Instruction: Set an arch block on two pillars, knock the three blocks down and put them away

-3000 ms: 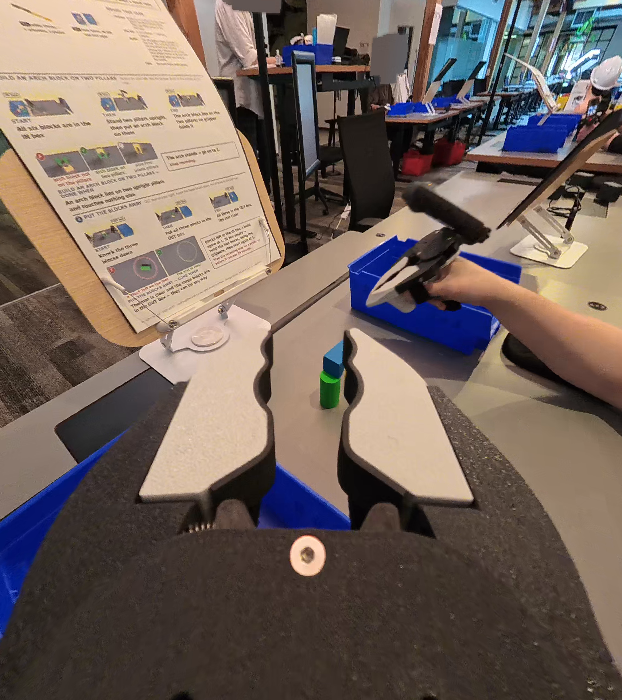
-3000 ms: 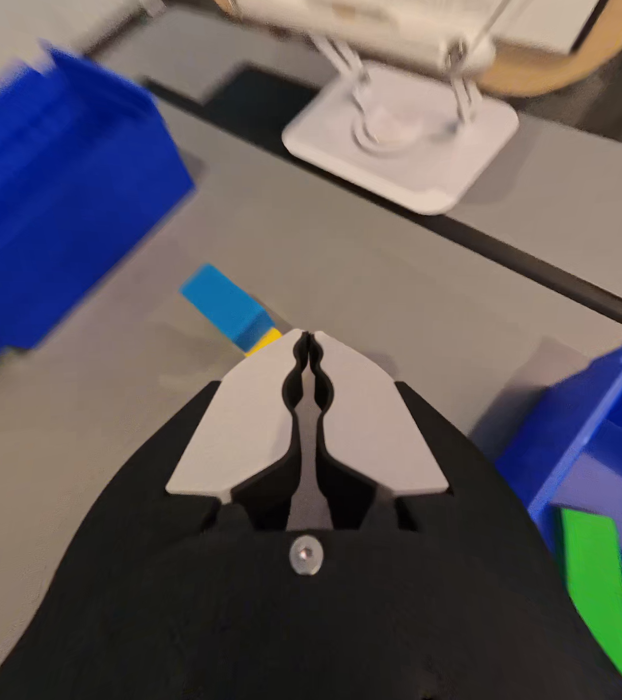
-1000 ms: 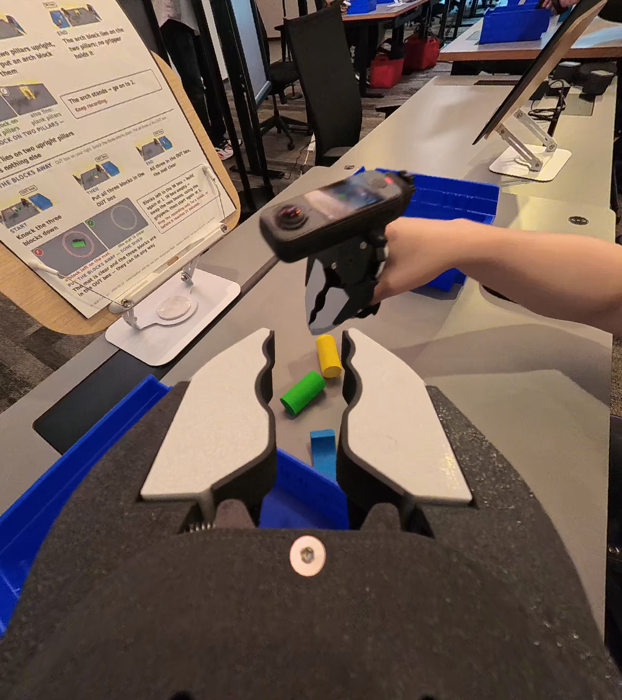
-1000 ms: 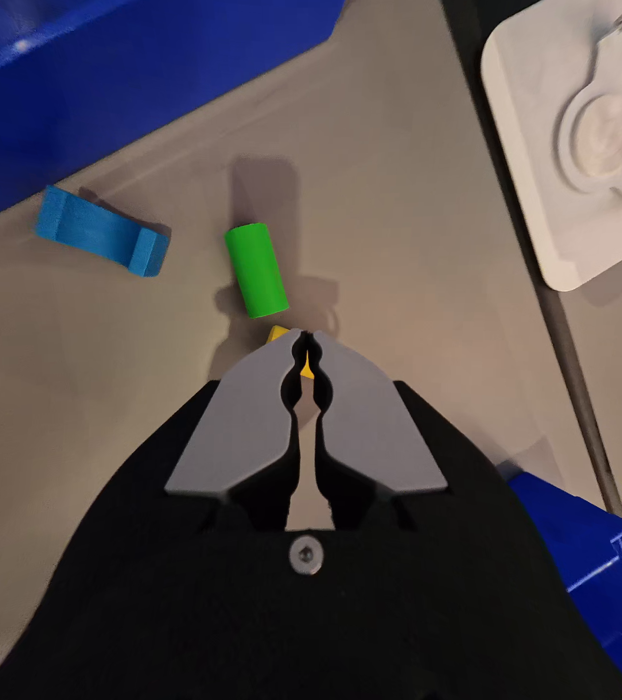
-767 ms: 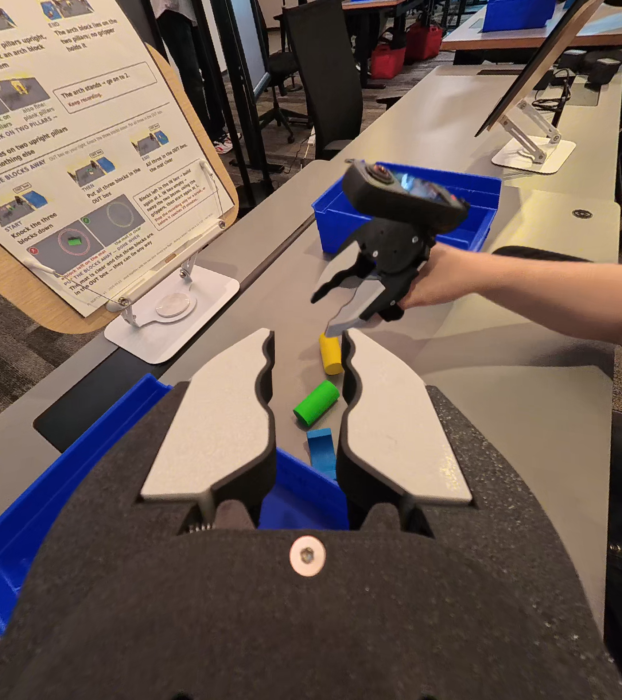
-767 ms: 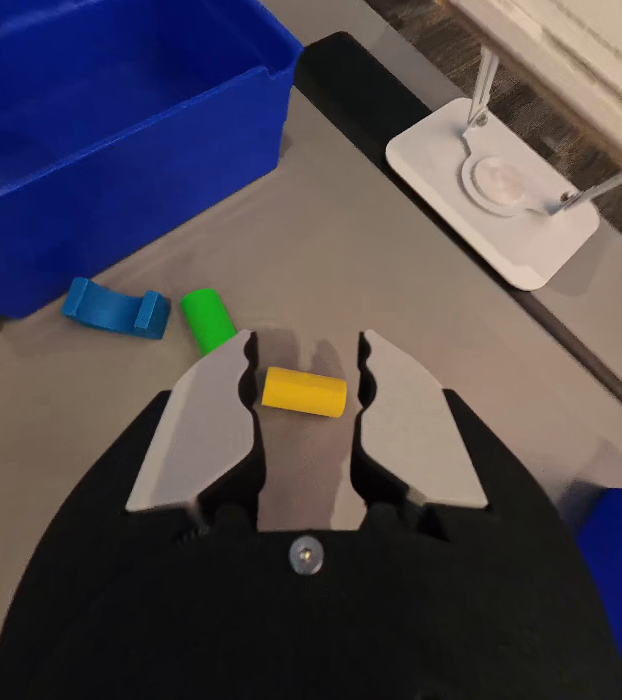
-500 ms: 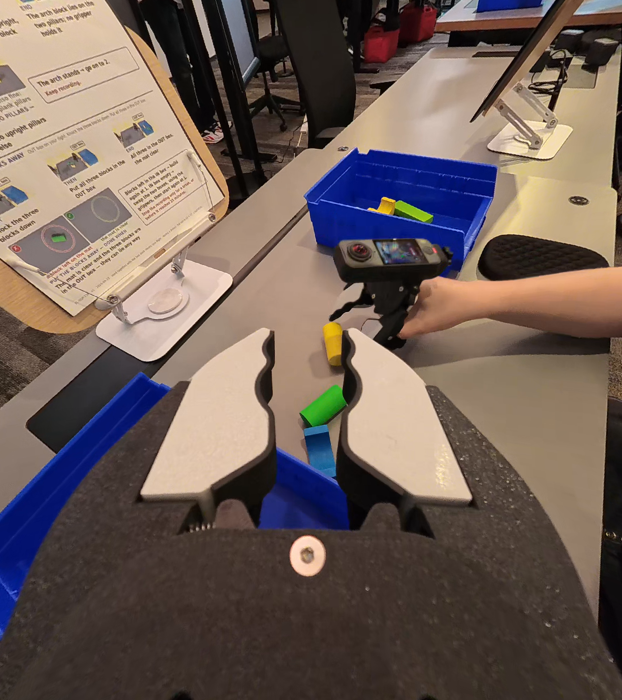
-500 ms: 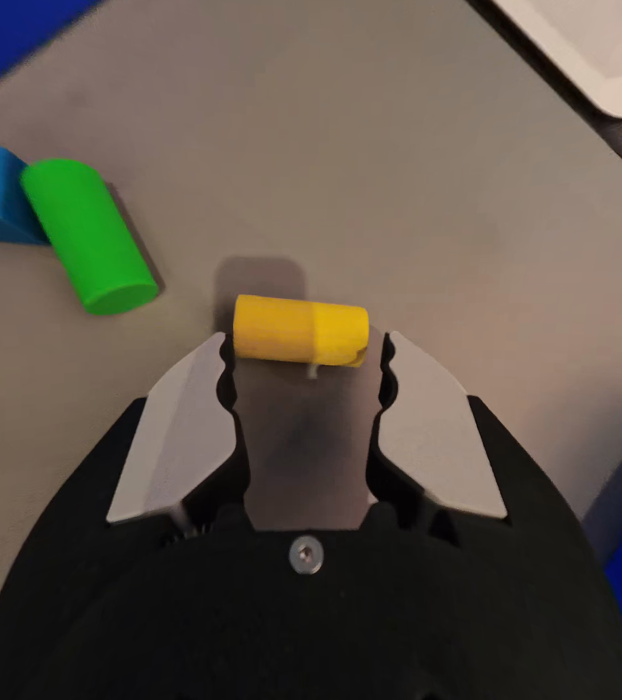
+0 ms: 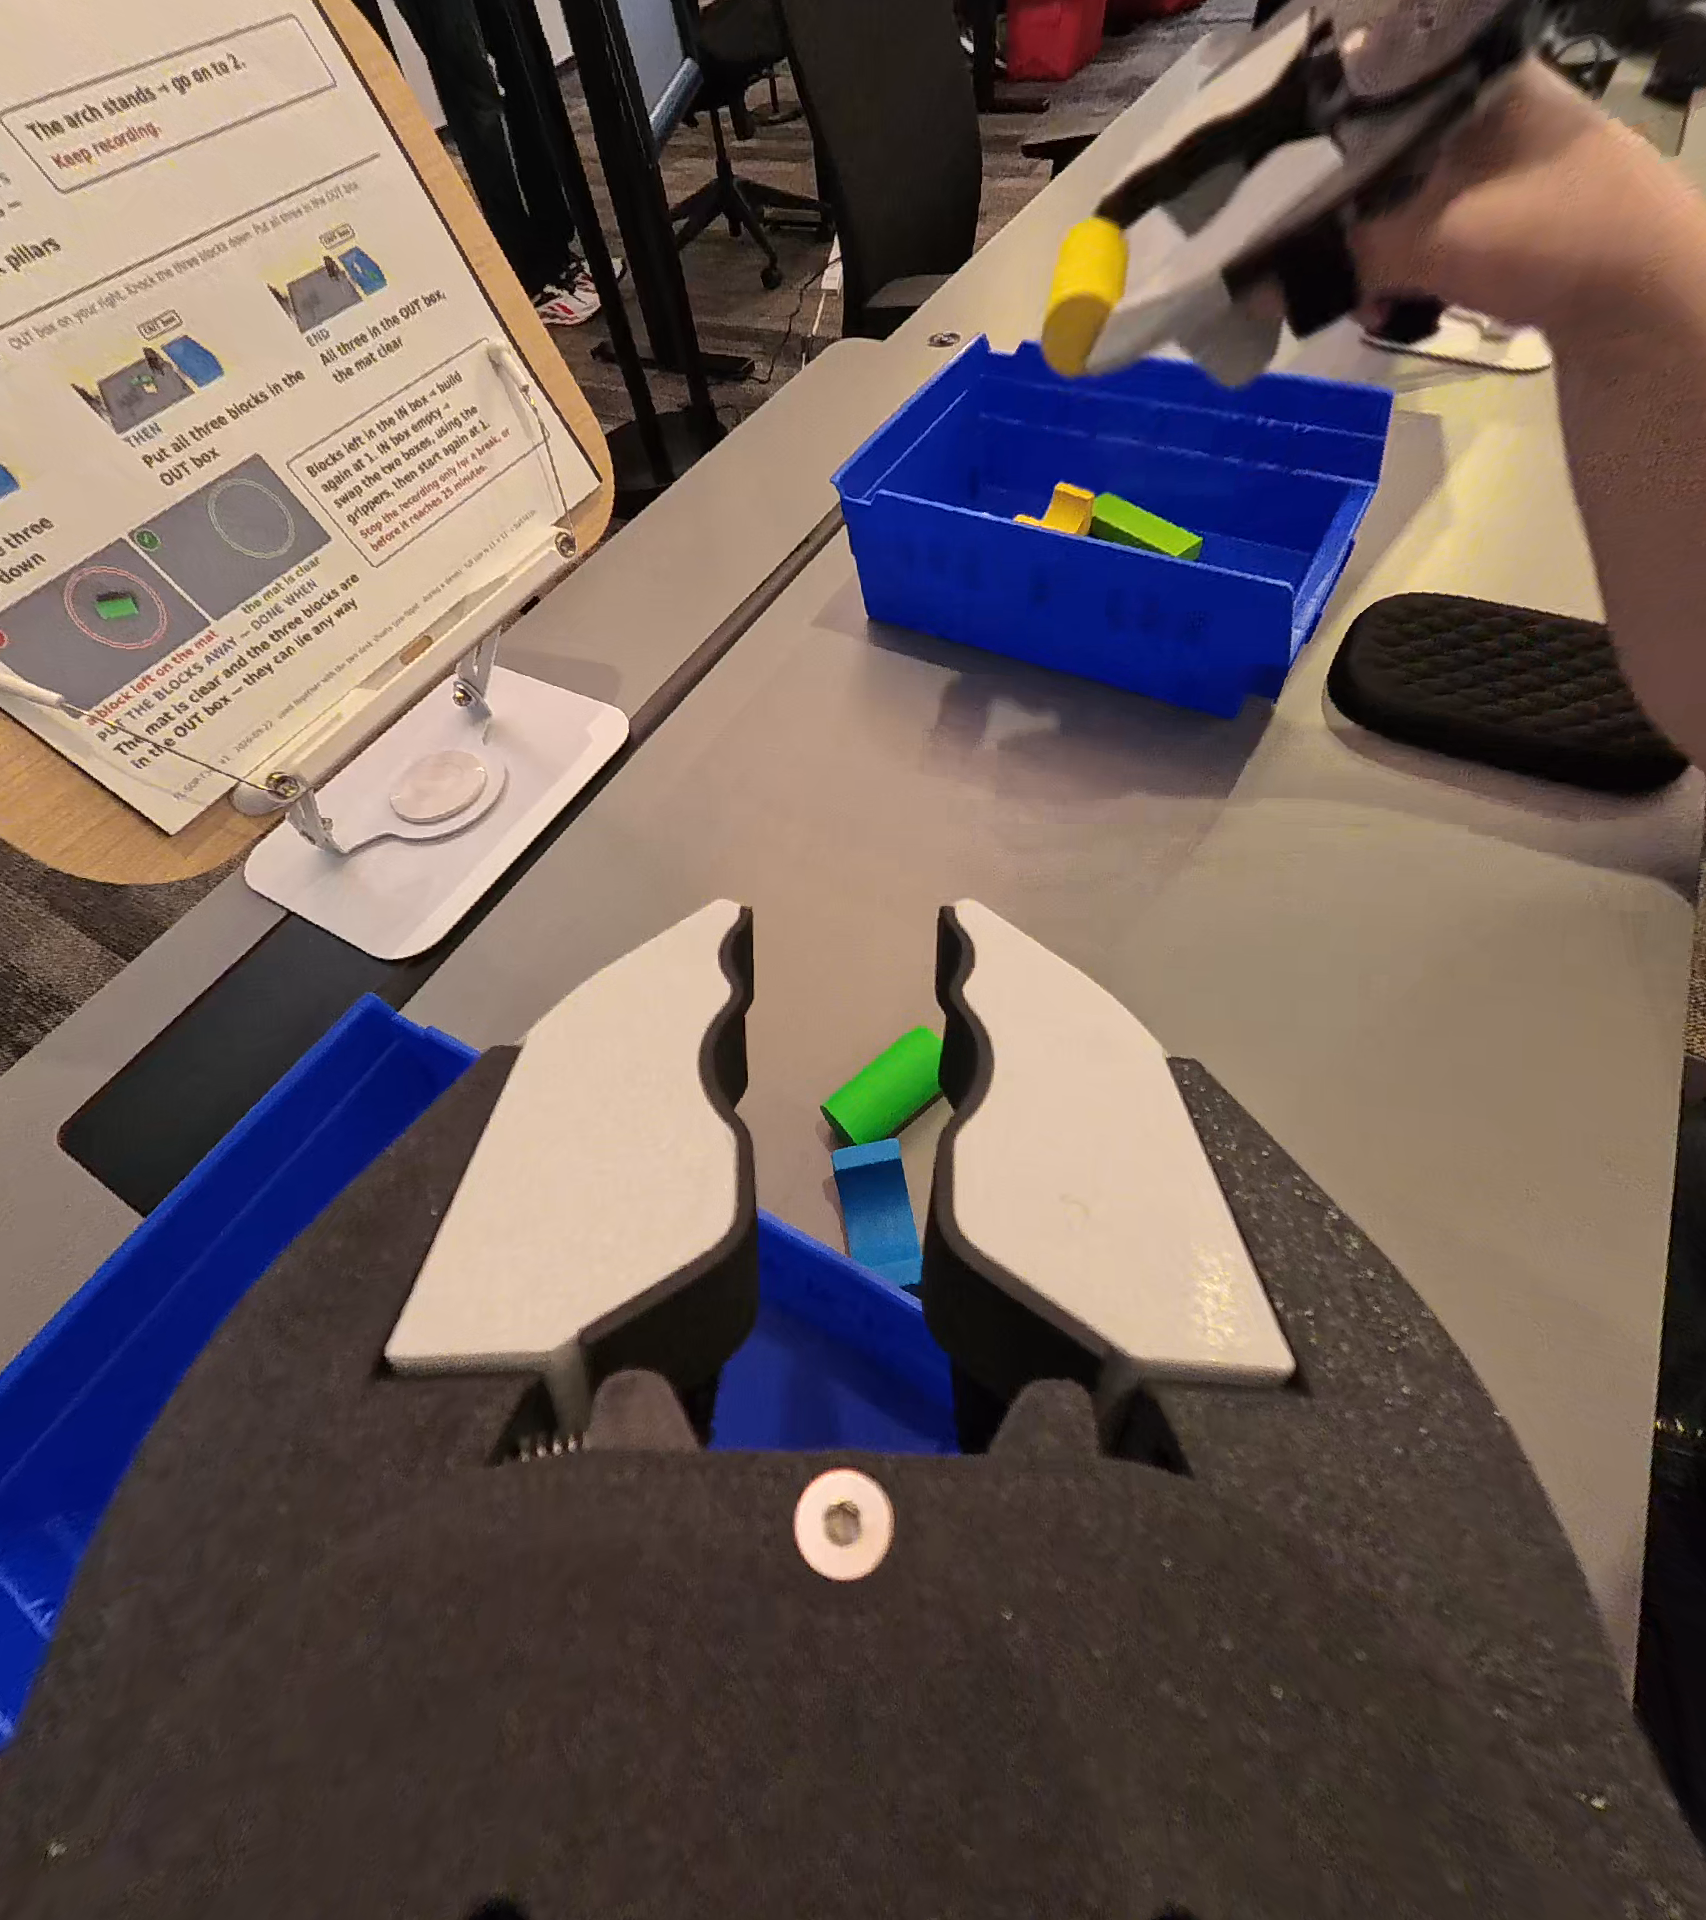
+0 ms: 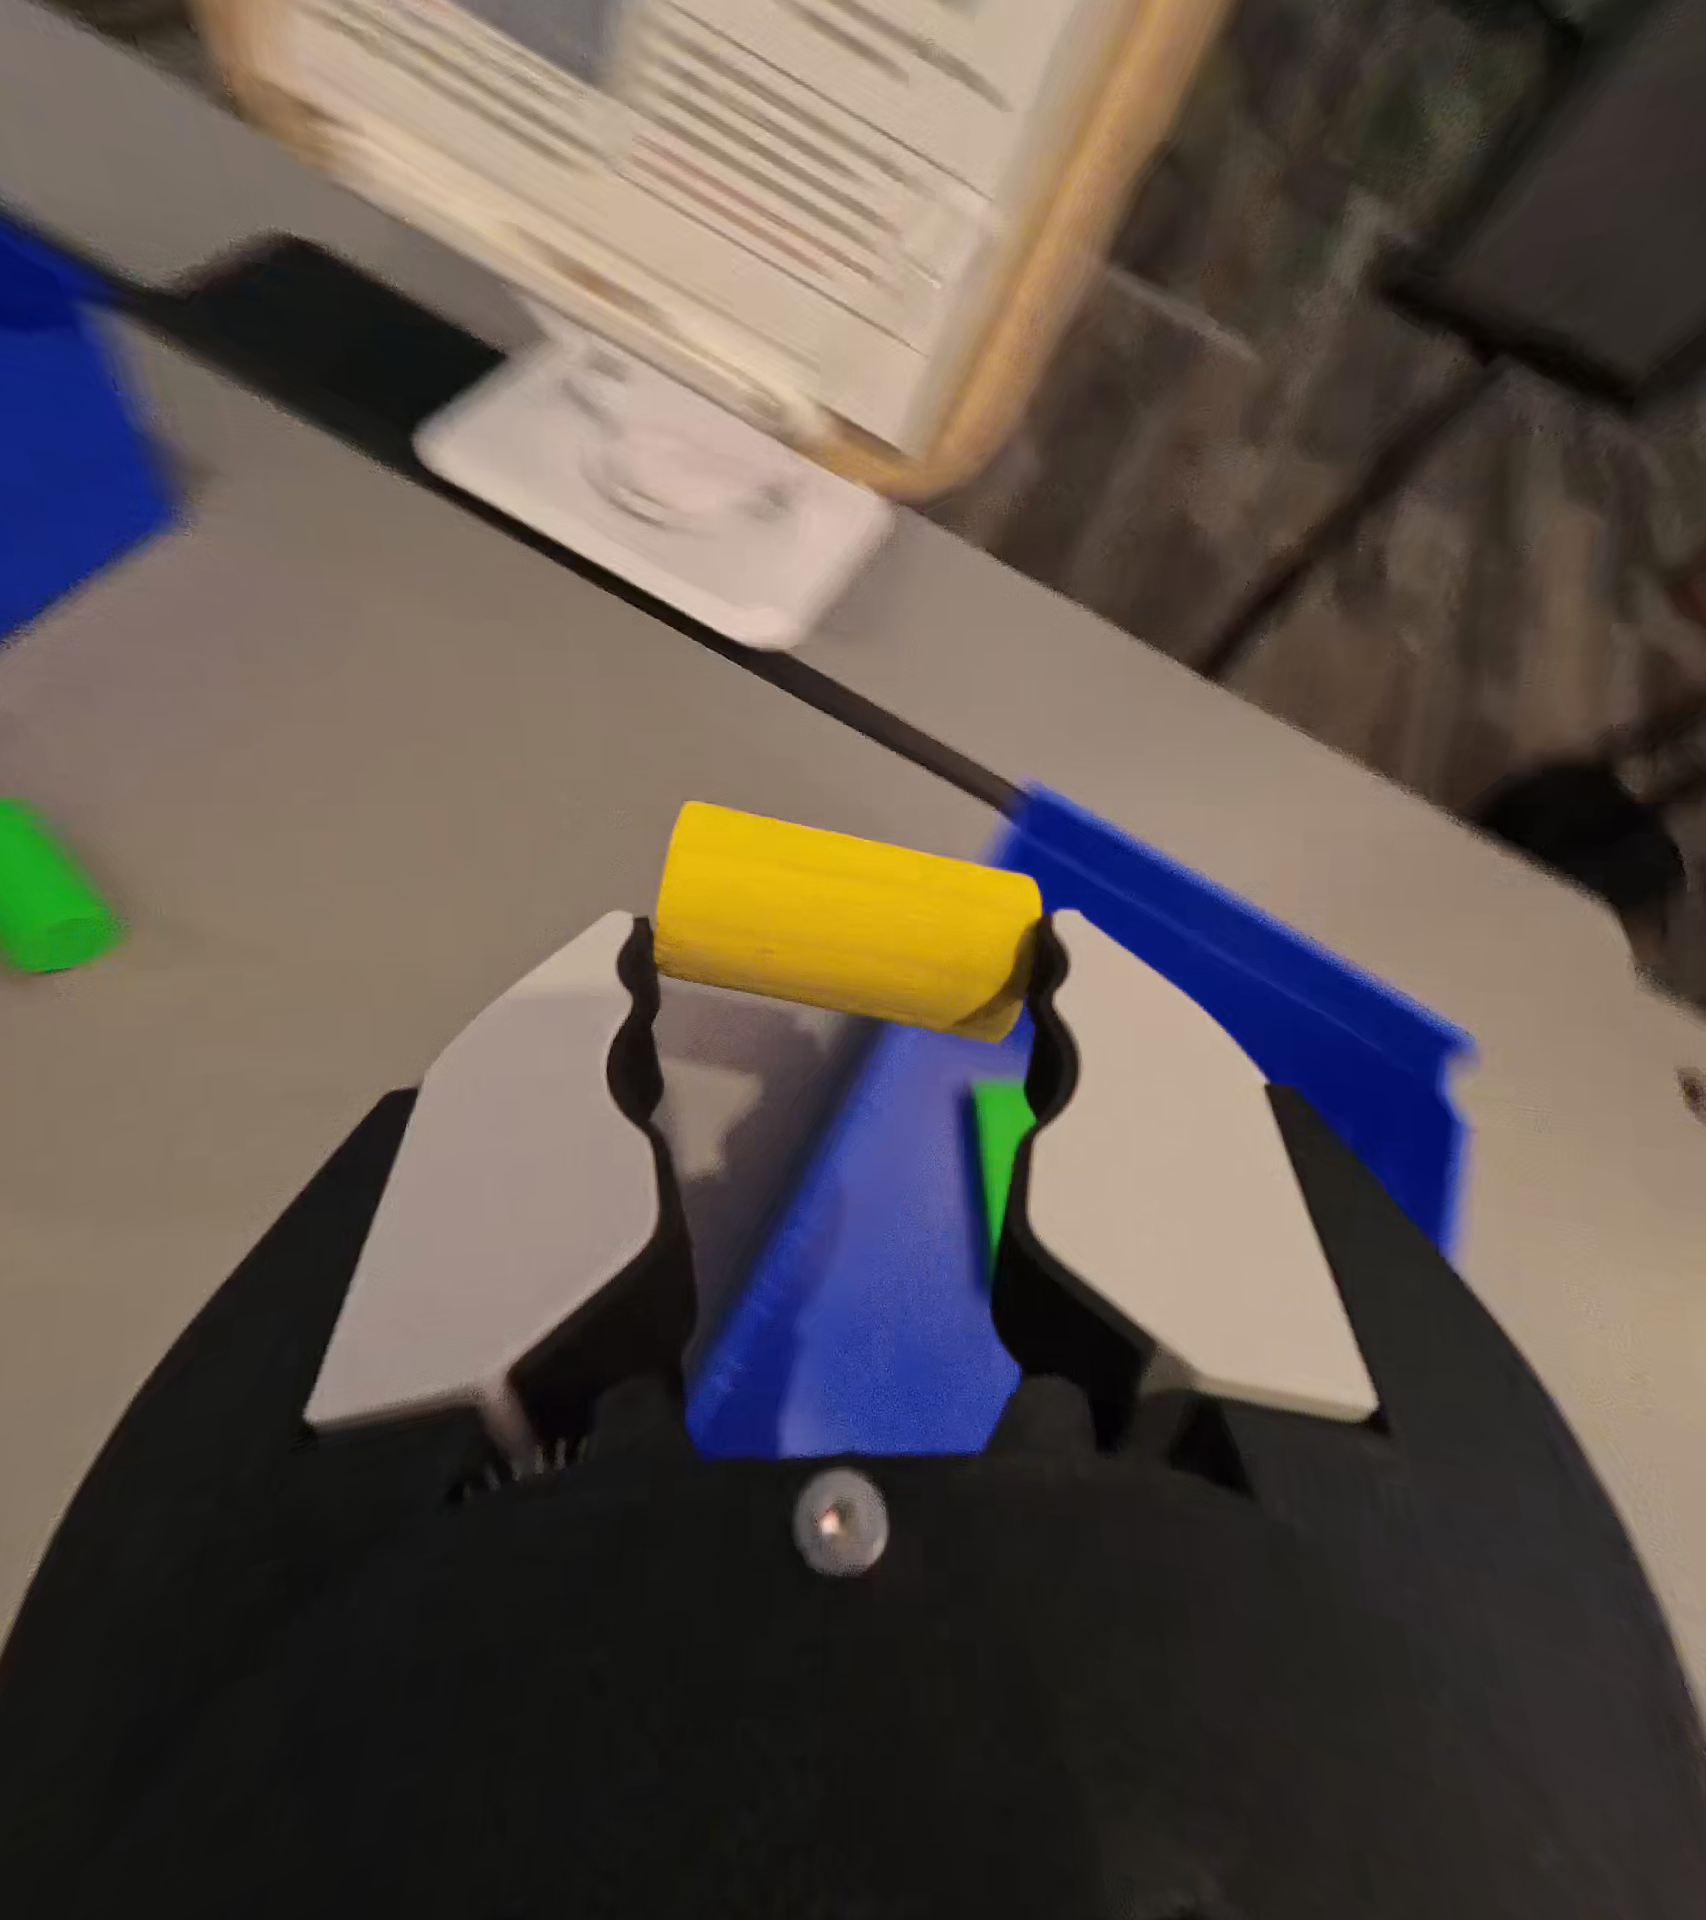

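My right gripper is shut on a yellow cylinder block, gripped end to end, and holds it in the air over the near wall of the far blue bin. In the left wrist view the same gripper carries the yellow cylinder above the far blue bin. A green cylinder and a blue arch block lie on the grey table, seen between my left gripper's fingers. My left gripper is open and empty above the near blue bin.
The far bin holds a yellow block and a green plank. An instruction board on a white stand is at the left. A black wrist pad lies right of the far bin. The green cylinder also shows in the right wrist view. The grippers' ends are close to 35 centimetres from one another.
My right gripper closed on the yellow cylinder on the table, lifted it and carried it over to the far blue bin. The left gripper stayed open over the near bin.
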`<state>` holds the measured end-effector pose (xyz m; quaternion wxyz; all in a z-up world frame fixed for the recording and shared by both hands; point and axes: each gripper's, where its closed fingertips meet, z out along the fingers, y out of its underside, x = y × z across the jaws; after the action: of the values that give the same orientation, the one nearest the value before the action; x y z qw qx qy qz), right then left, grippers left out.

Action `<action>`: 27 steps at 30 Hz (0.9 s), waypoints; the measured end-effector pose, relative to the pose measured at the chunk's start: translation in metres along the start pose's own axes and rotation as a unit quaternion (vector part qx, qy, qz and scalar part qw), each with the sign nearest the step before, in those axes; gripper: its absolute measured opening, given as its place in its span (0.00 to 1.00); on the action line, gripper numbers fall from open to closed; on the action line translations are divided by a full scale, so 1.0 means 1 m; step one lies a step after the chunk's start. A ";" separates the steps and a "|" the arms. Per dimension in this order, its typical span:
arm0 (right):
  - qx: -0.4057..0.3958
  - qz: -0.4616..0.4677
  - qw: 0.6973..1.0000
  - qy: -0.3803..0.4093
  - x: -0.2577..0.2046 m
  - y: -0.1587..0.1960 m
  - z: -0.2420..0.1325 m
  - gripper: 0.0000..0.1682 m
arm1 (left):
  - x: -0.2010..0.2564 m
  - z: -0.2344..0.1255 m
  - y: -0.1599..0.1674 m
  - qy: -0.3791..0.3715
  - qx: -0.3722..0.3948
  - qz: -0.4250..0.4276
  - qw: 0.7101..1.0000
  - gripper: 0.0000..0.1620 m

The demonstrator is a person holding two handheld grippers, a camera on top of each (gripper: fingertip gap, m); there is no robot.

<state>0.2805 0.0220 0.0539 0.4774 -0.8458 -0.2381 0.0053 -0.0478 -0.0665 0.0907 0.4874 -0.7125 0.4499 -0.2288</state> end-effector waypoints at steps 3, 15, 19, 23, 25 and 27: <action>-0.176 0.093 0.980 0.015 0.060 0.094 0.018 0.42 | 0.005 0.002 -0.001 0.007 -0.001 0.005 1.000 0.21; -0.217 0.114 0.969 0.041 0.071 0.165 0.041 0.43 | 0.005 0.013 0.008 0.010 -0.029 0.003 1.000 0.21; -0.044 0.057 0.997 -0.042 -0.002 0.050 0.018 0.42 | 0.004 0.014 0.007 0.008 -0.028 0.000 1.000 0.21; 0.025 -0.099 0.966 -0.238 -0.154 0.008 0.028 0.33 | 0.004 0.012 0.010 0.004 -0.036 0.006 0.999 0.21; 0.026 -0.164 0.935 -0.314 -0.219 0.020 0.049 0.25 | 0.004 0.011 0.010 0.004 -0.037 0.006 0.999 0.21; -0.009 -0.191 0.918 -0.348 -0.261 0.041 0.079 0.23 | 0.004 0.011 0.010 0.008 -0.037 0.004 0.999 0.21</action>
<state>0.0466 -0.0390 -0.0795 0.3487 -0.7330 -0.5464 0.2062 -0.0416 -0.0656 0.0761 0.4586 -0.7262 0.4646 -0.2154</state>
